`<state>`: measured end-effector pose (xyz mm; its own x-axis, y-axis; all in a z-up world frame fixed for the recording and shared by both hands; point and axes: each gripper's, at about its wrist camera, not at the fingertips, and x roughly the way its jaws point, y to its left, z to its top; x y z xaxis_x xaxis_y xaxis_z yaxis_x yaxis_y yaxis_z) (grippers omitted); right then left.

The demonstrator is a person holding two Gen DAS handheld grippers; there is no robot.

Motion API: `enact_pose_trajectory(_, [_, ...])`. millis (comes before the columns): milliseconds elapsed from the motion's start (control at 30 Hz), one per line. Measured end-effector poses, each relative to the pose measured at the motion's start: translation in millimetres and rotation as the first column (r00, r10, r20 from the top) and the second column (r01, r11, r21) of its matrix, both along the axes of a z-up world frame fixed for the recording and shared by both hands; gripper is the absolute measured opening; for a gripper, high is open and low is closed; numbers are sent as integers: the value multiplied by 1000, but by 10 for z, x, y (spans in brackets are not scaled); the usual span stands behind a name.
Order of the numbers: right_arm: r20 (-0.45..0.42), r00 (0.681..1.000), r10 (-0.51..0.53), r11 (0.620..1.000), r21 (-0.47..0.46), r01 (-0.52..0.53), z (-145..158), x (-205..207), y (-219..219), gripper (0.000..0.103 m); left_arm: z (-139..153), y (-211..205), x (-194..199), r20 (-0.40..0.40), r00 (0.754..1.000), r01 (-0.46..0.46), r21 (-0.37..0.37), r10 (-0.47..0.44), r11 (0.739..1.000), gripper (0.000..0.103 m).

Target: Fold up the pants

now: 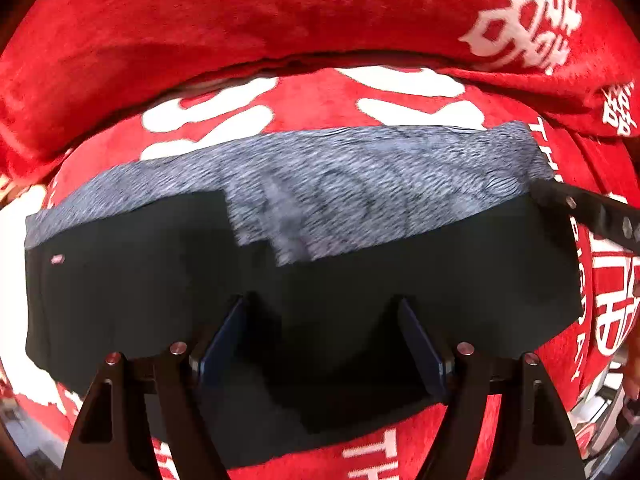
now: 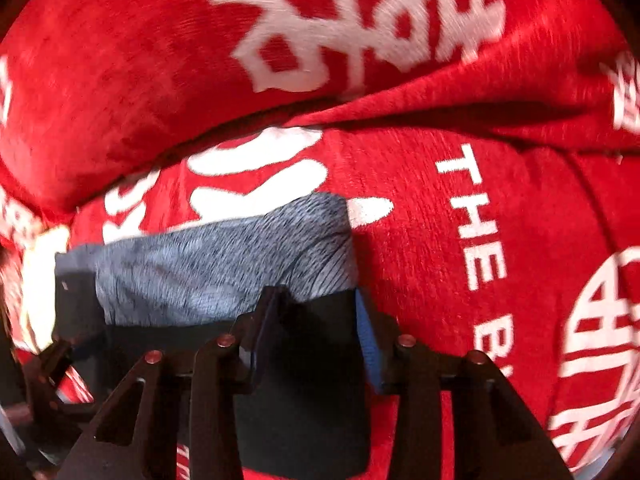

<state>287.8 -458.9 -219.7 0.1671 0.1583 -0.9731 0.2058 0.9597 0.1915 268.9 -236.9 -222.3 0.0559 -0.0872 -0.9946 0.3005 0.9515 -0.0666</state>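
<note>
The pants point(image 1: 280, 280) lie folded into a wide band on a red blanket, black cloth in front and heathered grey cloth point(image 1: 360, 176) behind. My left gripper point(image 1: 322, 304) points down over the middle of the black part, open, its blue pads point(image 1: 224, 340) apart and nothing pinched. My right gripper point(image 2: 318, 296) hovers over the band's right end point(image 2: 312, 360), open, with black cloth lying under and between its fingers. One of its fingers point(image 1: 576, 204) shows at the right end in the left wrist view.
The red blanket point(image 2: 440, 240) with white lettering covers the whole surface. A thick raised roll of the same blanket point(image 1: 280, 20) runs along the back, just behind the pants. The blanket's edge and some clutter point(image 1: 600, 420) show at lower right.
</note>
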Motion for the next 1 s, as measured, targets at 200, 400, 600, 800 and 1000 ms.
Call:
enact_pose_trajectory(200, [52, 990, 130, 977, -179, -119, 384, -228, 270, 45, 89, 276, -123, -22, 1000, 4, 23, -3, 1000, 79])
enact_pose_trajectory(400, [17, 994, 112, 989, -97, -110, 441, -449, 481, 54, 215, 557, -246, -19, 999, -45, 28, 46, 999, 79])
enact_pose_trajectory(600, [-66, 992, 109, 993, -40, -111, 332, -659, 709, 55, 261, 755, -394, -46, 996, -73, 28, 75, 997, 90])
enact_pose_trajectory(800, [-114, 985, 130, 991, -14, -133, 331, -808, 945, 66, 272, 962, -489, -44, 993, -112, 24, 113, 993, 91])
enact_pose_trajectory(1000, [-101, 979, 178, 984, 8, -178, 348, -828, 1340, 85, 225, 1310, -589, -60, 988, -143, 33, 145, 989, 91])
